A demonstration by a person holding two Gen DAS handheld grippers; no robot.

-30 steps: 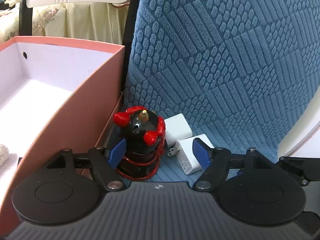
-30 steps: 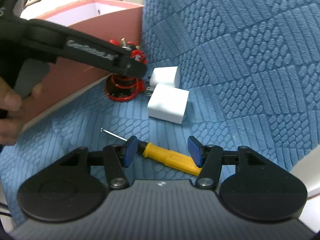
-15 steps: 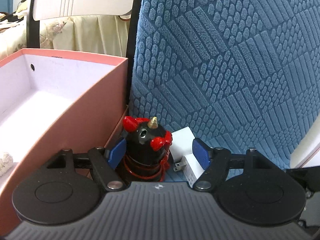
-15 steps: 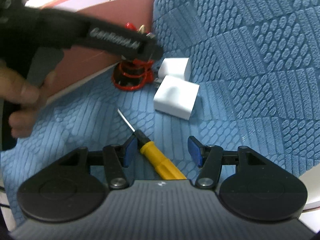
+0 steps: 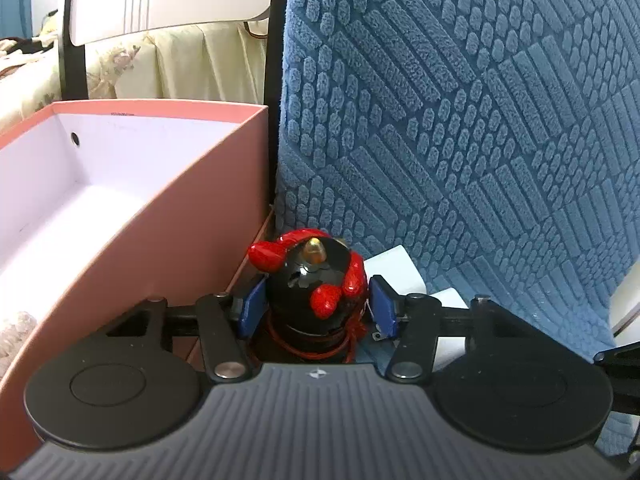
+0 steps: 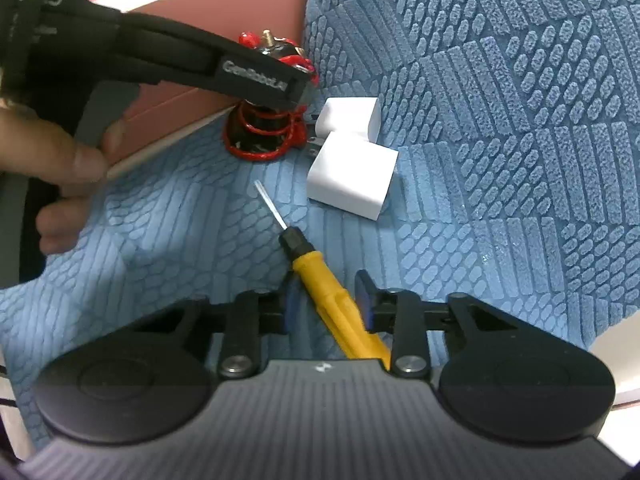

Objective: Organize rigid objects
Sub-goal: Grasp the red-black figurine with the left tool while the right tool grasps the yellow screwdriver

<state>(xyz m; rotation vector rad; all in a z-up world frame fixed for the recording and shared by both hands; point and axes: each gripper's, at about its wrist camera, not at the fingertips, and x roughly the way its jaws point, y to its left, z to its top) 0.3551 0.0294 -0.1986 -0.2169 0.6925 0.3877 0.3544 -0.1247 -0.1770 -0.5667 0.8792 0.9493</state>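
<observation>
Blue textured fabric (image 5: 480, 128) fills the right and centre of both views. Pink box (image 5: 168, 216), upper left of the left-wrist view, is cut off by the left frame edge. Two white chargers (image 6: 352, 176) lie centre frame in the right-wrist view; in the left-wrist view they are largely hidden behind the figurine. Black-and-red figurine (image 5: 316, 292) stands beside the box wall, lower centre, its base hidden; the left gripper (image 5: 316, 308) has its fingers closed against its sides. Yellow-handled screwdriver (image 6: 332, 300) lies between the nearly closed fingers of the right gripper (image 6: 328, 304); contact cannot be confirmed.
</observation>
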